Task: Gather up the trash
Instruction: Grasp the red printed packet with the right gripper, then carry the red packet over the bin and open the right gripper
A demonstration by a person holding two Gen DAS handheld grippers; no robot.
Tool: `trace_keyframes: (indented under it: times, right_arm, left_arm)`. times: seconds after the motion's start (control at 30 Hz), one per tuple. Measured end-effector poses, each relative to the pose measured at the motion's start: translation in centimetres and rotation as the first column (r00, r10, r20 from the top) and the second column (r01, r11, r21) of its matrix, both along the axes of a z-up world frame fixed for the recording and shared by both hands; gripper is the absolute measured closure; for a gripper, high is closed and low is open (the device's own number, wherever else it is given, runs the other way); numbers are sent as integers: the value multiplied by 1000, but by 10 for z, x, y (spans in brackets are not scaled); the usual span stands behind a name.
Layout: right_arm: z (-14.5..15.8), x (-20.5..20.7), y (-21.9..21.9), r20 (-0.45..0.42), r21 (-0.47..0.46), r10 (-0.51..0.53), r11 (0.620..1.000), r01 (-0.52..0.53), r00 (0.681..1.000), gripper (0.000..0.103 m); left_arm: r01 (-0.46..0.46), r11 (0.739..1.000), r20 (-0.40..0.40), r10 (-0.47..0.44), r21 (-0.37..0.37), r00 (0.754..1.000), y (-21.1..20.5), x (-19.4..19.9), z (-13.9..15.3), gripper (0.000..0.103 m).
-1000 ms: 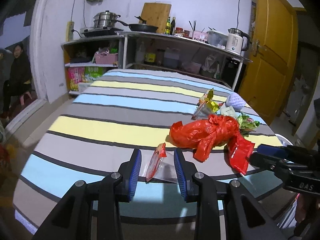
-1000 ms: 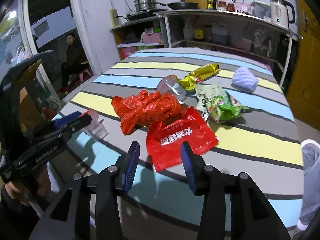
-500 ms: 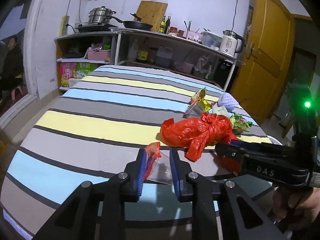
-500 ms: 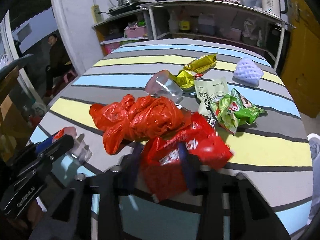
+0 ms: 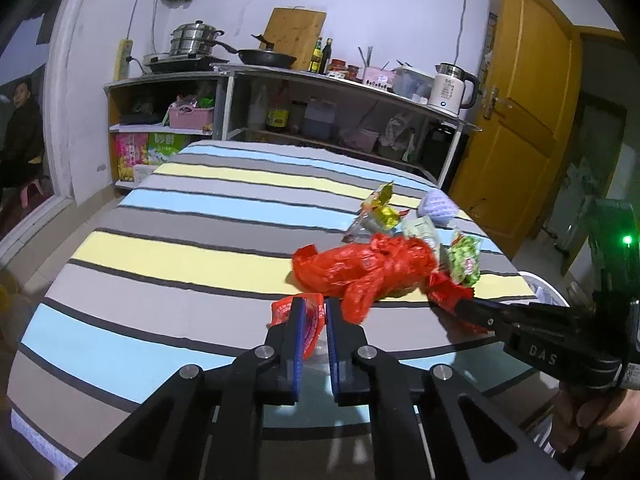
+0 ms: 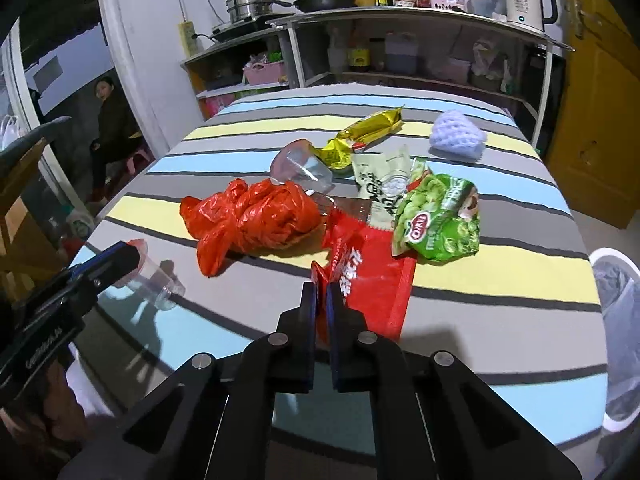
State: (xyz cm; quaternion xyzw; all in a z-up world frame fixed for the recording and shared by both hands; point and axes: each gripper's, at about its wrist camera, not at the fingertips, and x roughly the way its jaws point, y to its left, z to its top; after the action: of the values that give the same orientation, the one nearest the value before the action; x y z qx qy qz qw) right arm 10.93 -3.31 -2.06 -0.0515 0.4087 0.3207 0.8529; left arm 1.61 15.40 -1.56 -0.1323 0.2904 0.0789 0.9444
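My left gripper point(image 5: 315, 312) is shut on a clear plastic cup with a red foil lid point(image 5: 310, 322) near the table's front edge; the cup also shows in the right wrist view point(image 6: 158, 280). My right gripper point(image 6: 322, 292) is shut on the edge of a red snack wrapper point(image 6: 376, 284), lifted slightly off the striped tablecloth point(image 6: 500, 276). A crumpled red plastic bag point(image 6: 256, 216) lies just beyond, with a green snack packet point(image 6: 438, 220), a white packet point(image 6: 382, 184), a yellow wrapper point(image 6: 364, 132), a second clear cup point(image 6: 300, 168) and a white foam net point(image 6: 456, 136).
A white-lined bin point(image 6: 618, 320) stands off the table's right edge. Kitchen shelves point(image 5: 320, 120) with pots and a kettle line the back wall. A yellow door point(image 5: 520, 120) is at right. A person point(image 6: 106, 132) sits in the left doorway.
Both grippers have closed: the left on the red-lidded cup, the right on the red wrapper, whose edge has been raised. The left gripper has moved closer to the red bag.
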Motion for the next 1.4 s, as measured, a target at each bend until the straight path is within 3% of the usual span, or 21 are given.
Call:
trace_keyframes:
  times: [0.4, 0.93, 1.13, 1.4]
  right_arm:
    - [28, -19, -49, 59, 57, -28, 998, 24, 998, 99]
    - [44, -18, -111, 99, 98, -133, 988, 123, 986, 99]
    - [48, -8, -141, 109, 113, -195, 977, 182, 975, 99]
    - [45, 5, -193, 104, 121, -310, 947, 298, 945, 99]
  left_arm:
    - [82, 996, 46, -83, 32, 995, -48, 4, 32, 95]
    - [208, 978, 100, -209, 15, 973, -93, 27, 62, 96]
    - [272, 962, 92, -272, 23, 958, -123, 53, 66, 96]
    - [382, 924, 85, -382, 24, 920, -177, 90, 67, 96]
